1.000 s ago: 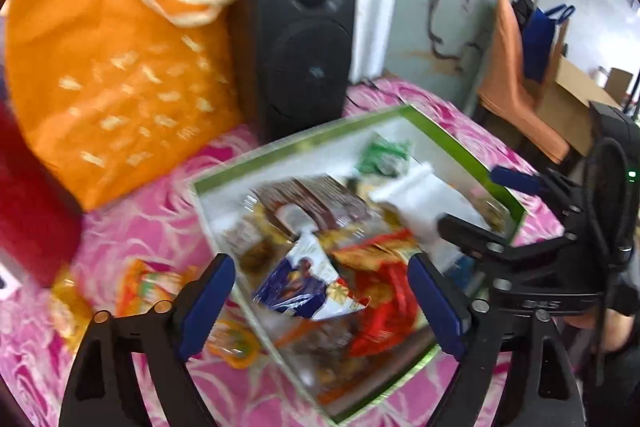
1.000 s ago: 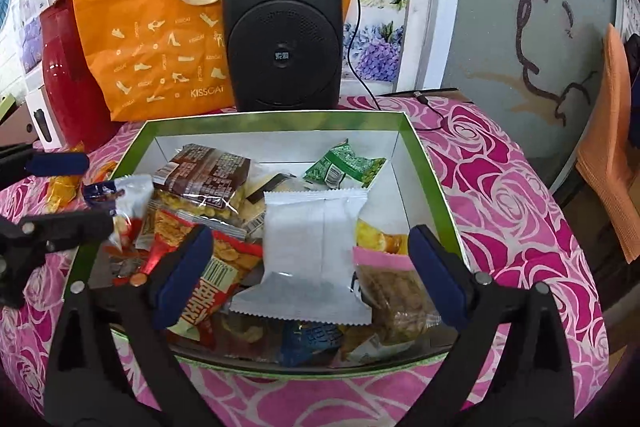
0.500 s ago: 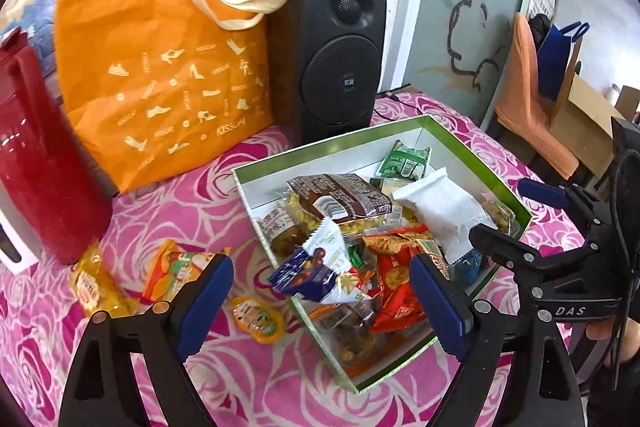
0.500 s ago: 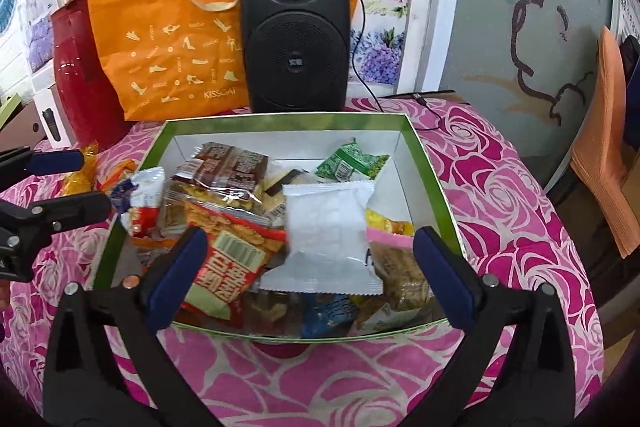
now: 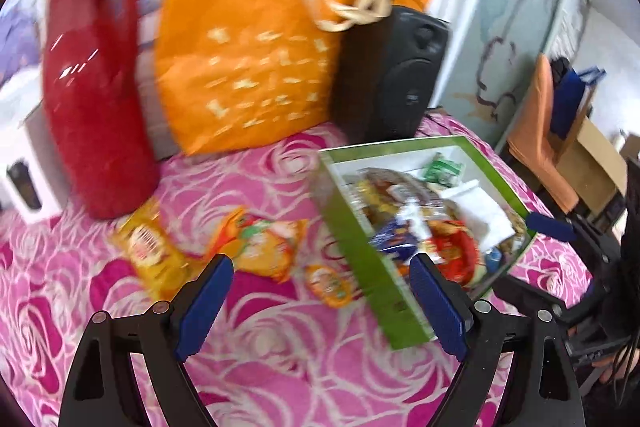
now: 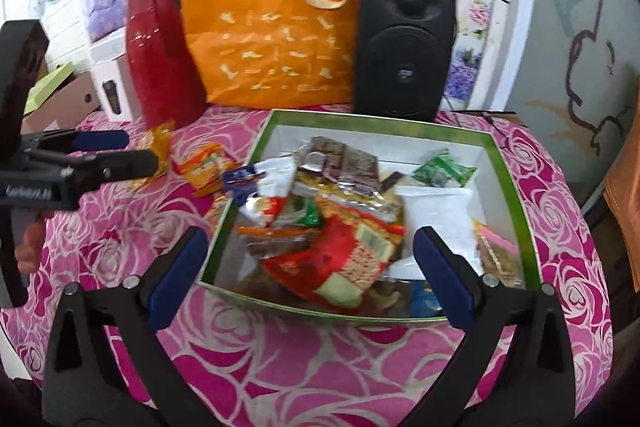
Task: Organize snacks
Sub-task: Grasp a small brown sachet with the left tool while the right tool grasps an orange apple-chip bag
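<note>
Your left gripper (image 5: 320,301) swung off green box (image 5: 362,247) toward loose snack packets (image 5: 262,247) on tablecloth; jaws wide, empty. Right gripper (image 6: 308,277) wide, empty, over box. Three packets left to collect.

From the left gripper we look down and rightward across the pink tablecloth (image 5: 100,291); from the right we face the green box (image 6: 516,183) closely. Both views share it and the orange bag (image 5: 248,39).

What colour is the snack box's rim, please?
Green rim, white inside; clearest in the right wrist view.
</note>
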### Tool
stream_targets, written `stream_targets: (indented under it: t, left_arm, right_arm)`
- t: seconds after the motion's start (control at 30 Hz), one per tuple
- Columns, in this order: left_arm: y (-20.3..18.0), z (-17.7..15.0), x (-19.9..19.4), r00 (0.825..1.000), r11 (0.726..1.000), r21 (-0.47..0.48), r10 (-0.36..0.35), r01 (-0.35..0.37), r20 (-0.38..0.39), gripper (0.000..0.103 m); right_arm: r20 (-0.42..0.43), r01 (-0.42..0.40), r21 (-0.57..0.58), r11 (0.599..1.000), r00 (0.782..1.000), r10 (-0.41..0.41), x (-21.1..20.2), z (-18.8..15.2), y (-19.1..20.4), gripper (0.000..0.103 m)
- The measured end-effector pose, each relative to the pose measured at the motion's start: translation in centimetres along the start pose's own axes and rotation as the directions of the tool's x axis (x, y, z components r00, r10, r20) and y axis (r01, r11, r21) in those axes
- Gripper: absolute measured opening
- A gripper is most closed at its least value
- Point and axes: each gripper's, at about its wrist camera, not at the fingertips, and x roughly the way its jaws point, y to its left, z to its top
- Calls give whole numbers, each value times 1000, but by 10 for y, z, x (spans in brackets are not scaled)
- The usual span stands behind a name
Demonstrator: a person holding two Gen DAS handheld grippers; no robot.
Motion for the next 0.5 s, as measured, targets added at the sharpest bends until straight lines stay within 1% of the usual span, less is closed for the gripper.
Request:
stream_targets:
  t: [0.07,0.17,0.23,0.27,0.33,0.4,0.5]
  left_arm:
    - [12,-4,6,1000,999,-32,-3,2,-27,91]
    - [16,-12,24,997,999,-38,-11,8,-74,90]
    - [12,-16,42,994,999,-31,-24,21,-110,76]
    - [10,-17,50,991,999,-29,-32,29,-128,73]
    - [4,-21,70,985,999,-29,-43,39,-168,61]
    - [1,-24,85,980,998,-41,-50,43,-192,57]
    - [-1,-24,100,976,995,-80,-77,62,-205,57]
  right_arm:
    - [-8,-13,-13,1000,1000,13,4,0,9,102]
    - [-15,-24,-21,999,1000,24,7,-1,16,102]
    - [-21,-29,-28,999,999,28,8,-2,20,102]
    - [-22,-28,-31,999,999,28,8,-2,20,102]
    - [-24,-26,-34,999,999,25,7,-3,20,102]
    - [-27,-24,-30,999,999,23,6,-5,17,102]
    - [-33,-19,-19,1000,999,19,7,-6,12,102]
